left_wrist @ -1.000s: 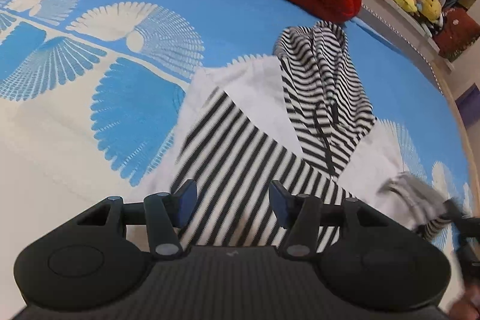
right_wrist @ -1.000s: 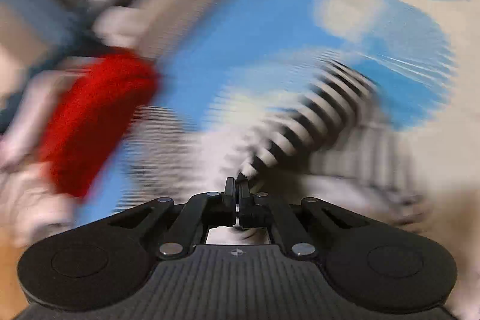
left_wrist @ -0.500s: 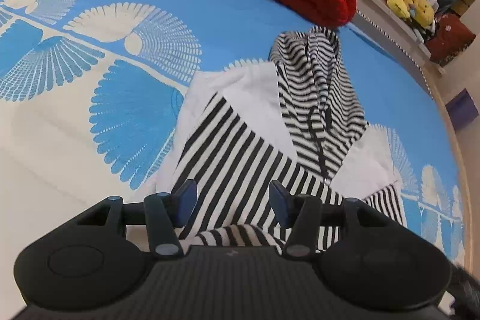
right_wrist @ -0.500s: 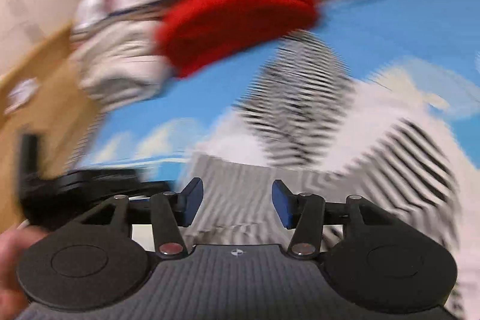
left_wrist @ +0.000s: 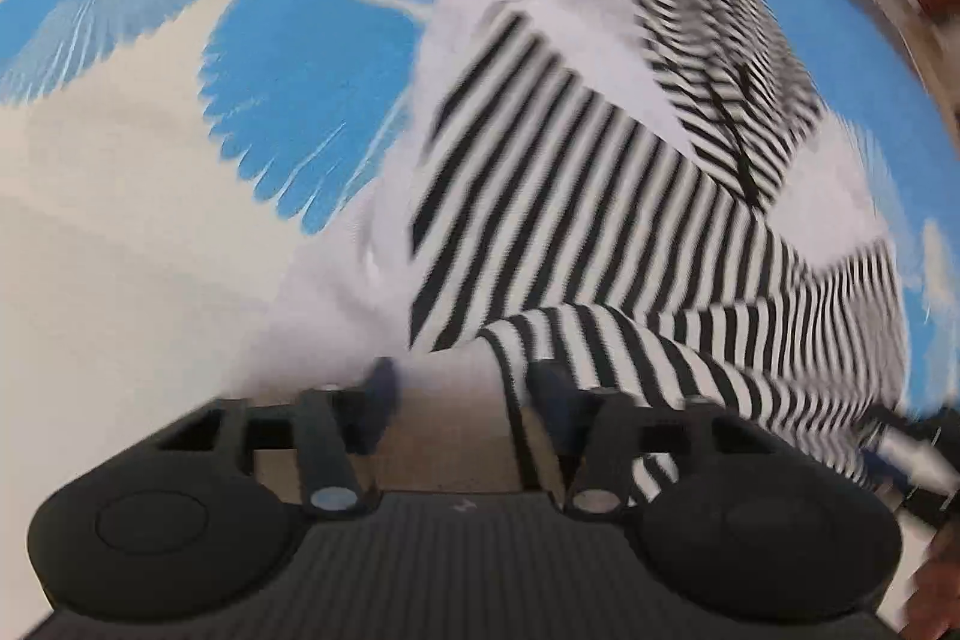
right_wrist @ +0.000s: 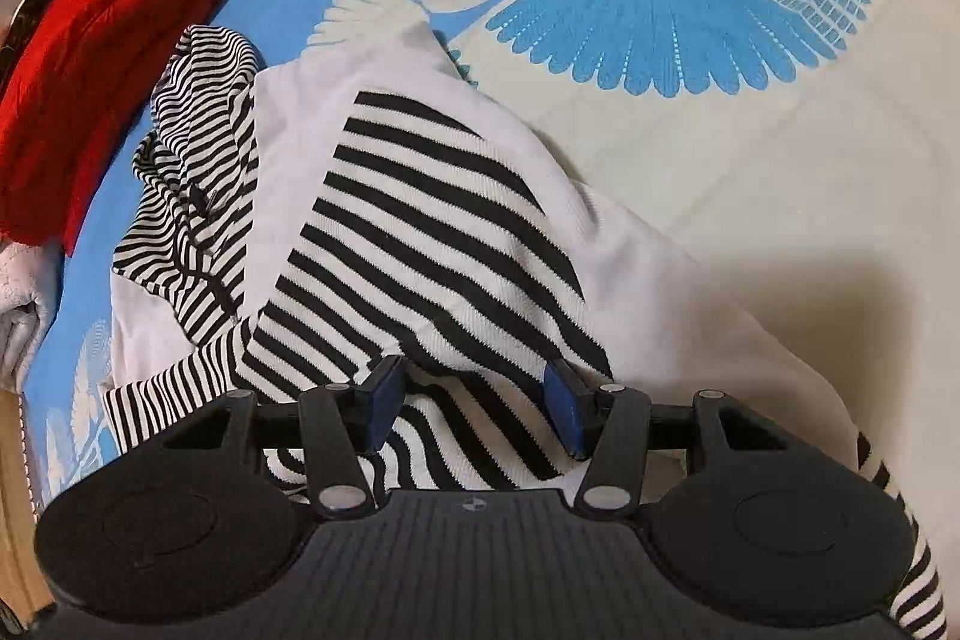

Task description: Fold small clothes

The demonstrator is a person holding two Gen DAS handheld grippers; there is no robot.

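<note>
I'm working over a bed covered by a blue and cream bedspread printed with fan-shaped feather motifs, and I'll place everything else relative to the hooded top lying on it. That garment, white with broad black-striped panels, sprawls in the middle of the spread, partly folded over itself. Beyond its hood sits a red knitted pile, and a pale folded blanket lies just beside the hood's far side in the right wrist view. The finer-striped hood is bunched with its dark drawcord showing, and a striped sleeve crosses the hem end nearest me. My right gripper hovers over that near striped fold with jaws spread wide, nothing between them. My left gripper is likewise released, fingers apart at the near edge of the white panel, though that view is blurred. I judge the knit to be light, soft and floppy, likely to sag and drag rather than keep a crease, so I'd pinch through a doubled edge or seam at the hem corners, not the thin loose sleeve.
</note>
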